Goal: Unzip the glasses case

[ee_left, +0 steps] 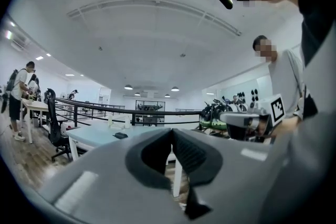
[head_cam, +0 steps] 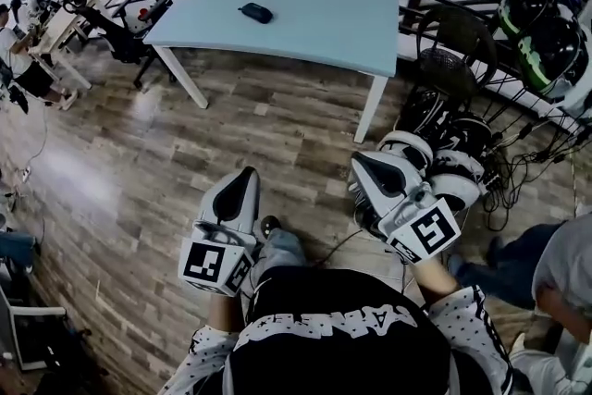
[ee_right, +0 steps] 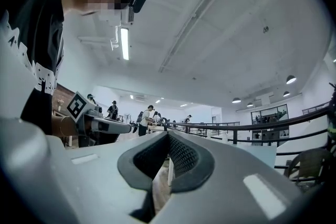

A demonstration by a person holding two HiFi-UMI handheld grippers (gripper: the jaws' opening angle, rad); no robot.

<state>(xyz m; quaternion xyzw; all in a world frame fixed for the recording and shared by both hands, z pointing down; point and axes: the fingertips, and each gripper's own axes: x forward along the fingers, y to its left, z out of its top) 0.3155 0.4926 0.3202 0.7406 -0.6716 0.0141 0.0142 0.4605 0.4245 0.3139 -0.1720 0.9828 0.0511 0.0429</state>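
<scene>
Left claw (head_cam: 242,176) and right claw (head_cam: 357,160) shut and empty: approach step, zip not yet reached.
Both pairs of jaws meet with nothing between them. Across the wooden floor (head_cam: 277,125) stands the counter (head_cam: 342,23), where the dark glasses case (head_cam: 255,12) lies well apart from either claw. Next, by my reckoning: close in, brace the case, open one claw for the zip.
</scene>
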